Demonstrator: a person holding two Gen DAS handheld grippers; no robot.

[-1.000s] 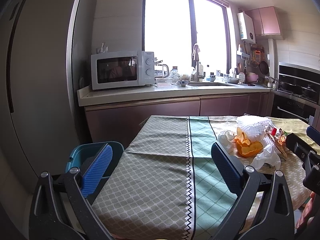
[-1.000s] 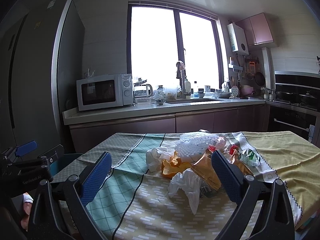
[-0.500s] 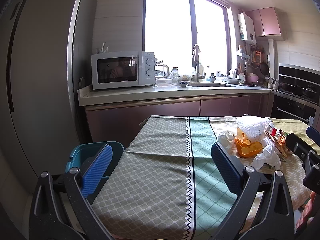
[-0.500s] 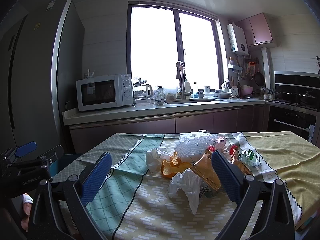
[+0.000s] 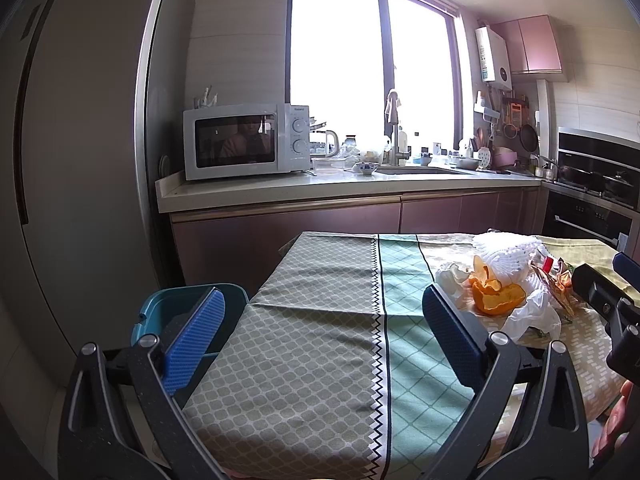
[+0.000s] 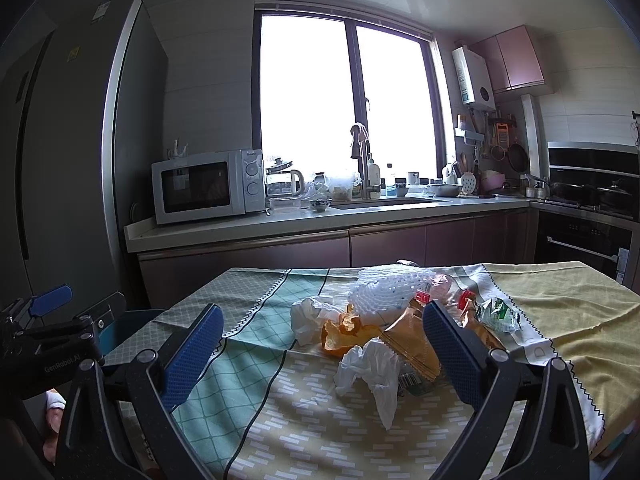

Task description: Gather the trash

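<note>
Nothing has shifted since before: left gripper [image 5: 320, 328] and right gripper [image 6: 322, 344] hover spread wide, empty, while the trash pile [image 6: 384, 328] sits on the tablecloth [image 6: 560, 320], blue bin [image 5: 160, 312] at near left

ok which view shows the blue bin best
The left wrist view: the blue bin sits beside the table's left edge with its open rim and inside visible, partly behind a gripper finger. The right wrist view catches only a sliver of it behind the left gripper.
</note>
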